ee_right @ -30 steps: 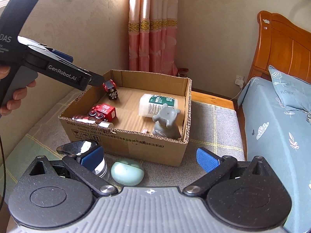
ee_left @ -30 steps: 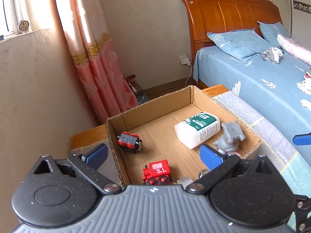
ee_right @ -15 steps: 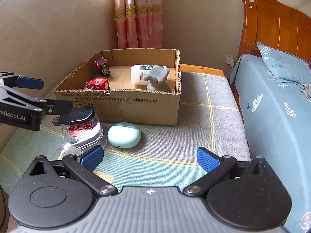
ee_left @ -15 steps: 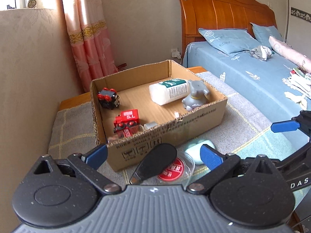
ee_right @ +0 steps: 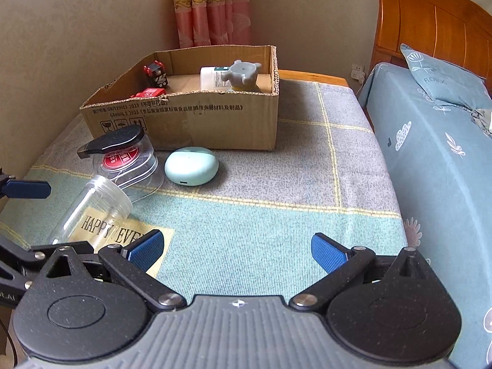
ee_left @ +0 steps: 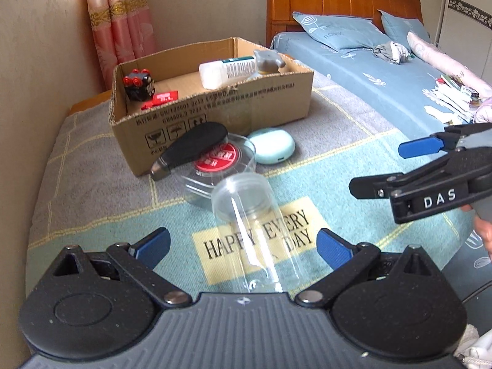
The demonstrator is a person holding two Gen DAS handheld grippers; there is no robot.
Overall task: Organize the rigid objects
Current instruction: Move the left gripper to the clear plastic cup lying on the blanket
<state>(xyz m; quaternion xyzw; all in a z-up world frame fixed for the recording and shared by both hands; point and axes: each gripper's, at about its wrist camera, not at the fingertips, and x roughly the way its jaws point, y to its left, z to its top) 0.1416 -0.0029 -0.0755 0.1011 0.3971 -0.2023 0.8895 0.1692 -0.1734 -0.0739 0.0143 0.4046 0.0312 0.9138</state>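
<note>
I am holding the left gripper (ee_left: 243, 244) with jaws apart around a clear jar (ee_left: 249, 224) lying on its side on the surface (ee_right: 276, 215). The right gripper (ee_right: 235, 252) is hovering with jaws apart, gripping nothing. Beyond the jar, a mint case (ee_right: 191, 166) is lying just before the cardboard box (ee_right: 200, 120).
</note>
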